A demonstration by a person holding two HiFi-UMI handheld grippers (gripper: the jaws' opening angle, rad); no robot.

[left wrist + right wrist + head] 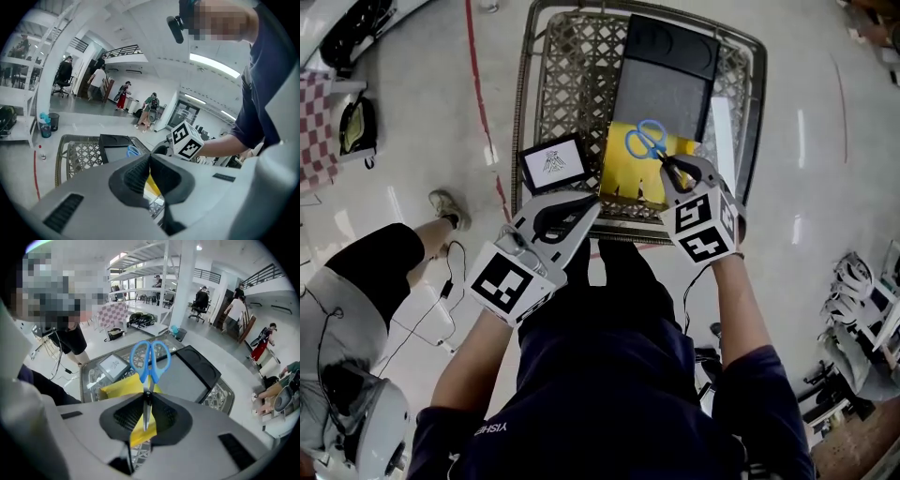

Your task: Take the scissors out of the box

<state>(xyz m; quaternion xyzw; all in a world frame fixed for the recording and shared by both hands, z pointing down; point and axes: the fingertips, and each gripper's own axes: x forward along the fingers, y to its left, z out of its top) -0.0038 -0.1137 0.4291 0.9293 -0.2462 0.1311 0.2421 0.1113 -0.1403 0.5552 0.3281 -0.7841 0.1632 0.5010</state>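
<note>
**Scissors pinched by the blades, above the basket's near edge**

The right gripper (146,414) is clamped on the closed blades of the blue-handled steel scissors (150,359). The handle loops stand clear beyond the jaws. The scissors hang over the near edge of the brown woven-mesh basket (528,112), right of its middle, above a yellow sheet (628,173).

Handling, as judged: light, rigid and smooth-bladed. The metal may slide in the pads, and the heavier handle end could swing the scissors round. A hold nearer the pivot would be steadier.

The left gripper (150,161) is pressed together at the tips with nothing between them, near the basket's near-left corner.

Surroundings: a black flat case (666,84) lies along the far side and a small black-framed card (551,162) sits at the near-left. Neither touches the scissors. Only the rim lies in the way out.
</note>
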